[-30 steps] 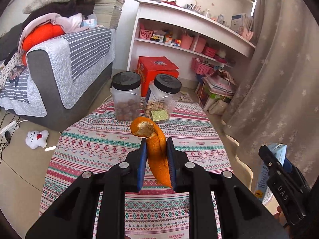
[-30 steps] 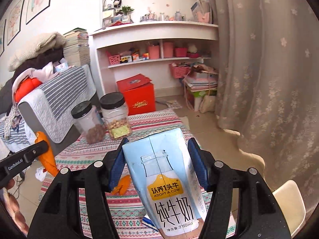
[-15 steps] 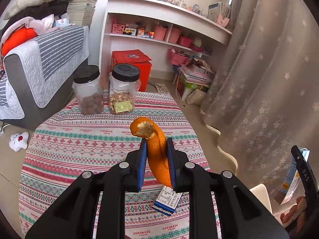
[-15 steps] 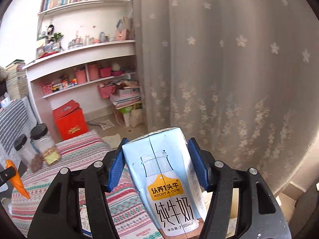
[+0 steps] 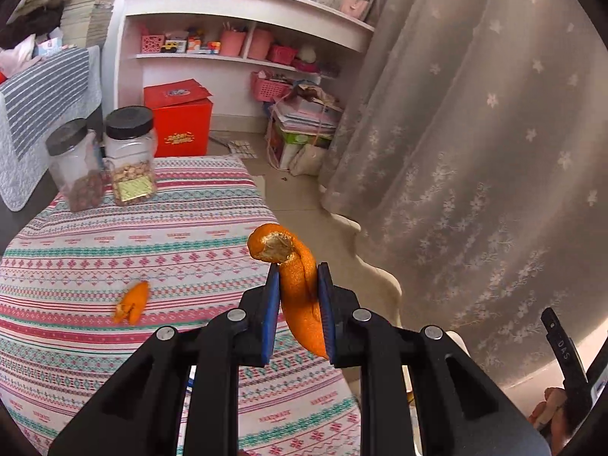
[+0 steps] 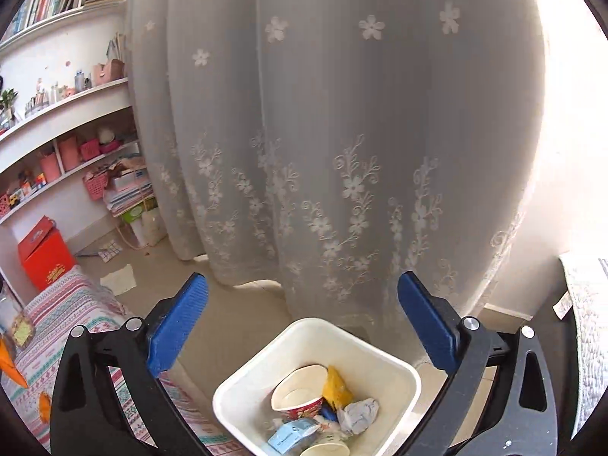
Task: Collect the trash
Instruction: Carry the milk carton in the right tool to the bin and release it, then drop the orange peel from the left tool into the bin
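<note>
left gripper (image 5: 299, 313) clamped on orange peel (image 5: 300, 296) over the striped worktop (image 5: 76, 342) | right gripper (image 6: 303, 326) just sprang wide, nothing between fingers | milk carton (image 6: 292, 433) lying in white bin (image 6: 250, 380) below | second peel (image 5: 131, 302) on worktop

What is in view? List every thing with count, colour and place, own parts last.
orange peel: 1, orange, clamped in left gripper
peel piece: 1, orange, on tablecloth
jars: 2, clear with black lids, table's far edge
tablecloth: 1, striped pink and teal
bin: 1, white, on floor below right gripper
milk carton: 1, light blue, in bin
paper cup: 1, red and white, in bin
red box: 1, by shelf
left gripper: shut on peel
right gripper: just opened, empty
</note>
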`<state>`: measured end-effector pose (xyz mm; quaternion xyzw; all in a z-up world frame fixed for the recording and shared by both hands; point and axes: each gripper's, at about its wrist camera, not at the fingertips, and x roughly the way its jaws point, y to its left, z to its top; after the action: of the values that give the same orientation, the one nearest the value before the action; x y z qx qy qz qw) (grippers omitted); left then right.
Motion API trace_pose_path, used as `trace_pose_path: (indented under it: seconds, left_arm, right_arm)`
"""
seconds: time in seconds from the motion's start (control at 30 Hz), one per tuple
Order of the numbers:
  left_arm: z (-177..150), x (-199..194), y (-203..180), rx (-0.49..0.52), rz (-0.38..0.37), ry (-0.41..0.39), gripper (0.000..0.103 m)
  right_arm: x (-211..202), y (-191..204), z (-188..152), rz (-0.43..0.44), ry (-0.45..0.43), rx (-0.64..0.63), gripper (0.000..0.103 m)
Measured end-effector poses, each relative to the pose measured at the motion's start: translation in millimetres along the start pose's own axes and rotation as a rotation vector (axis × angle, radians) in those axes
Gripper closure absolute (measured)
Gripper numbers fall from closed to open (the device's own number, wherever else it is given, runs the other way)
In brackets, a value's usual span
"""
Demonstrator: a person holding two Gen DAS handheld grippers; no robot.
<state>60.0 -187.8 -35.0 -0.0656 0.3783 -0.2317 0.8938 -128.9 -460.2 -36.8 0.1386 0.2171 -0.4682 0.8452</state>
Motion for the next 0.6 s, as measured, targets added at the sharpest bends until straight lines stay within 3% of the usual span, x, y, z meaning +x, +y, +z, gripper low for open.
trace_pose_path:
  seconds: [0.37, 0.6]
  left_arm:
    - [-34.7, 40.7, -129.5, 0.13, -0.225, 0.091, 0.083]
    - [-58.5, 55.7, -183.7, 0.186, -0.32, 0.131, 0.083]
  right_arm:
    - [7.6, -55.9, 13.9, -0.089, -0.036, 0.12, 0.007]
    - [8.7, -75.0, 16.1, -0.14, -0.075, 0.124, 0.007]
